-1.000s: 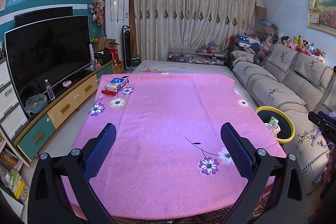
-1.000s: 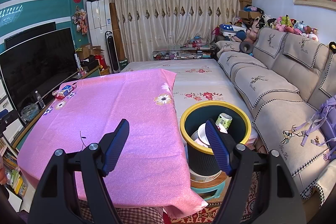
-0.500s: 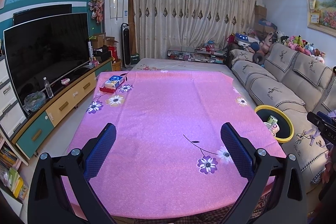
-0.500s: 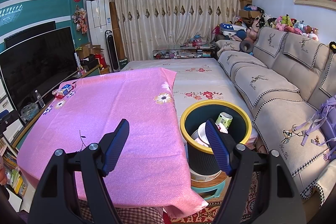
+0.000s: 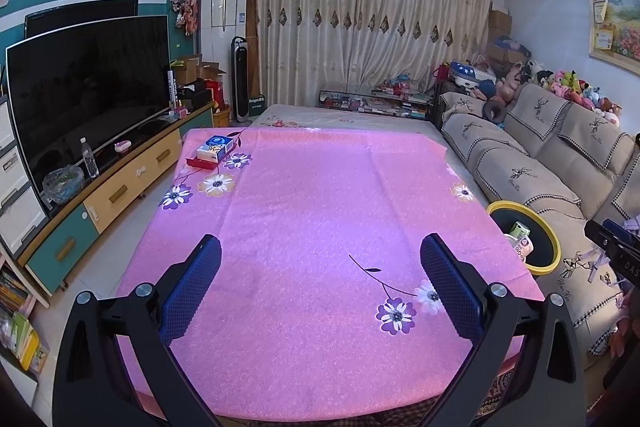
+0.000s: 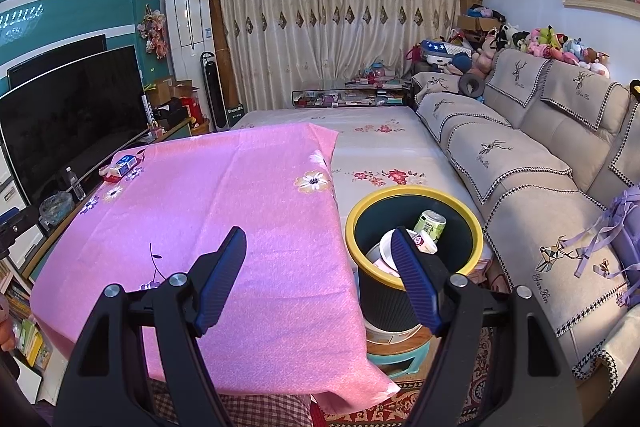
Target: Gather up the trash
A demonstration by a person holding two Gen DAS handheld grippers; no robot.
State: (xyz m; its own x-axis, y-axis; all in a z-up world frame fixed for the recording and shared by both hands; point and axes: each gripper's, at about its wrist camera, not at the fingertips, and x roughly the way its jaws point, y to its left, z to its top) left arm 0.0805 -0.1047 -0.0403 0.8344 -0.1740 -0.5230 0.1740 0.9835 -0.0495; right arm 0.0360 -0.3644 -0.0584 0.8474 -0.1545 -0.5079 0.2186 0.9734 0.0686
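Pretty much nothing's changed: both the left gripper (image 5: 320, 281) and right gripper (image 6: 320, 267) still hover with jaws spread and empty, trash sitting in the yellow-rimmed bin (image 6: 476, 227) off the table's (image 5: 304, 211) right edge.

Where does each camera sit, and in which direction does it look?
Left wrist: on the left gripper, jaws open and empty, looking down the pink tablecloth toward the curtains; a hand shows at the right edge.
Right wrist: on the right gripper, open and empty, over the cloth's right edge, facing the yellow-rimmed bin beside the sofa.
Shared: cloth, bin, sofa, curtains, television, tissue box.
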